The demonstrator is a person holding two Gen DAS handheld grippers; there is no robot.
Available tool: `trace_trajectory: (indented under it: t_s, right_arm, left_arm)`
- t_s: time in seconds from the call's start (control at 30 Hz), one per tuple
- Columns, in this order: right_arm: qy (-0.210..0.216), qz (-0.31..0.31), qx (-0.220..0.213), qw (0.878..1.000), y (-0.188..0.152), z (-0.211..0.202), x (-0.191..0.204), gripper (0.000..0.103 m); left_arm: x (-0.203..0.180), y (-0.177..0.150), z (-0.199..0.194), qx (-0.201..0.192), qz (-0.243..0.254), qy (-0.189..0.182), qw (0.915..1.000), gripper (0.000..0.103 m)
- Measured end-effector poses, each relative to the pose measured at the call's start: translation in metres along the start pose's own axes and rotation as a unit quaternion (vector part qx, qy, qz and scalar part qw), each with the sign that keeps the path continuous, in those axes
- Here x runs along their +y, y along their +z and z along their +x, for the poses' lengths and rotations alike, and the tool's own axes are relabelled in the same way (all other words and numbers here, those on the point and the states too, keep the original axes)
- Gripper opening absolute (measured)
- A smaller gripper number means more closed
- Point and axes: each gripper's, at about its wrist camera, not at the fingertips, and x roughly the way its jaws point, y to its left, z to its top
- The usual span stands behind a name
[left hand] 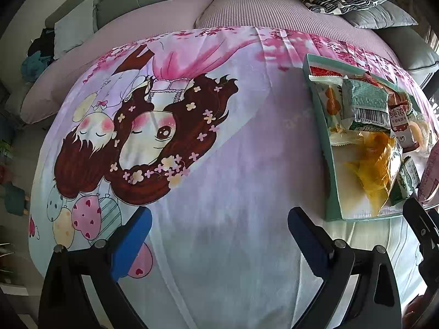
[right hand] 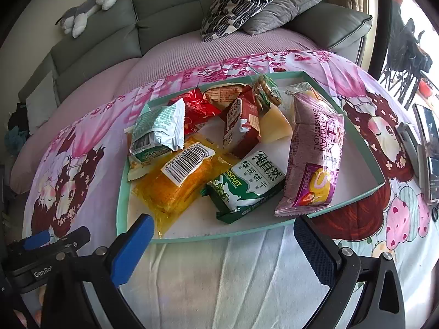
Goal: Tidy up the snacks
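Note:
A shallow teal-rimmed tray on a cartoon-print cloth holds several snack packets: a purple Swiss roll pack, a green biscuit pack, a yellow packet, a dark red pack and a green-white pack. My right gripper is open and empty just in front of the tray's near rim. My left gripper is open and empty over bare cloth, left of the tray. The left gripper also shows in the right wrist view.
The cloth covers a low table in front of a grey-green sofa with patterned cushions and a plush toy. A phone-like device lies at the cloth's right edge.

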Motion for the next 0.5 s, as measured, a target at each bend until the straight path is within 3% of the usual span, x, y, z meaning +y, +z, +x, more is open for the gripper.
trace_trajectory:
  t_s: [0.5]
  right_arm:
    - [0.000, 0.001, 0.003, 1.000, -0.0007, 0.0017, 0.0011, 0.103]
  left_arm:
    - [-0.0013, -0.0004, 0.0008, 0.002, 0.002, -0.003, 1.0000, 0.099]
